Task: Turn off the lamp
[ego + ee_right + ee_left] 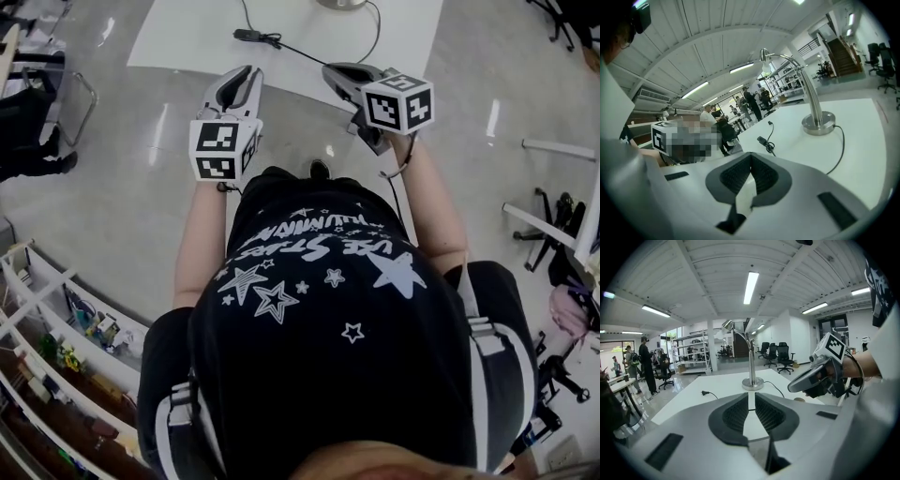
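A chrome desk lamp (pixel 753 380) with a curved neck stands on the white table (pixel 187 37); its round base (pixel 818 125) shows in the right gripper view and at the top edge of the head view. A black cord with an in-line switch (pixel 247 36) lies on the table between the grippers and the lamp. My left gripper (pixel 242 73) hovers at the table's near edge, its jaws a narrow gap apart with nothing between them (pixel 751 394). My right gripper (pixel 337 70) hangs beside it, well short of the lamp, its fingertips meeting with nothing held (pixel 751 154).
Shelving (pixel 56 356) with small items stands at the lower left. An office chair (pixel 37 103) is at the left and metal frames (pixel 562 216) at the right. In the gripper views, people (pixel 646 363) and more chairs (pixel 783 355) stand further off in the room.
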Demonstrator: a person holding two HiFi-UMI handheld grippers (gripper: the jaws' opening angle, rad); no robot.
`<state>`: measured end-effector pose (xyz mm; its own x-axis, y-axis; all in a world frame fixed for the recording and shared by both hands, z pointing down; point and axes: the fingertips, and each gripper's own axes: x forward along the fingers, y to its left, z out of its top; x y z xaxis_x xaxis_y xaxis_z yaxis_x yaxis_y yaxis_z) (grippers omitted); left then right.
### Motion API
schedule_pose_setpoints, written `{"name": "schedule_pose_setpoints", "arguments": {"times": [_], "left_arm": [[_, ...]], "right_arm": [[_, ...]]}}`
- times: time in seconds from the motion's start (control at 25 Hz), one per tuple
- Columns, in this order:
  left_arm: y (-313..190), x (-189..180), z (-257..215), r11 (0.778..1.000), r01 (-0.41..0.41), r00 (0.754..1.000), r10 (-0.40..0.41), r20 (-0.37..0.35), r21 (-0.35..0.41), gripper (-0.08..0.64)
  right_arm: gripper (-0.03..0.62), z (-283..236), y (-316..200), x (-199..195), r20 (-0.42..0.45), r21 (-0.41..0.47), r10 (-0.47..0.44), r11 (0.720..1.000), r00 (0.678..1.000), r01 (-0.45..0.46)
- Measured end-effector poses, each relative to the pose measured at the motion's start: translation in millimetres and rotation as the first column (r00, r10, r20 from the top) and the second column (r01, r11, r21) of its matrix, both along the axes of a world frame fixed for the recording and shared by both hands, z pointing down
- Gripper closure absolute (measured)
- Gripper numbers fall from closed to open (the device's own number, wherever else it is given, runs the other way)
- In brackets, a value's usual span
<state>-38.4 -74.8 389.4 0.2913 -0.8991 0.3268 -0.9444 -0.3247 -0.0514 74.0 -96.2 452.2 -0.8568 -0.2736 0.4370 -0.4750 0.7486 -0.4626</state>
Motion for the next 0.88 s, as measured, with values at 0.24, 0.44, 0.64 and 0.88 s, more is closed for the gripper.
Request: {"name": "schedule_pose_setpoints", "arguments": {"times": [0.24,0.44,0.64,0.88], "left_arm": [[16,-16,-7,0.998,0.060,0.998,-0.059,-0.039,0.026,0.543],[45,-24,-2,0.997,0.073,0.994,-0.072,-0.077,0.014,0.544],[72,-25,-2,0.997,0.078,0.993,-0.075,-0.093,0.029,0.549],[111,-28,-11,0.996,0.079,0.991,-0.074,-0.110,0.043,0.549]], "right_arm": [[0.586,-10,12,-6,-0.003,0.031,-0.018,0.999,1.000,0.018],[0.586,-15,31,-17,-0.016,0.047,-0.003,0.999,1.000,0.004],[0.586,-24,56,-23,-0.010,0.117,-0.004,0.993,1.000,0.006],[0.586,-35,93,-26,-0.017,0.159,0.013,0.987,1.000,-0.010]]}}
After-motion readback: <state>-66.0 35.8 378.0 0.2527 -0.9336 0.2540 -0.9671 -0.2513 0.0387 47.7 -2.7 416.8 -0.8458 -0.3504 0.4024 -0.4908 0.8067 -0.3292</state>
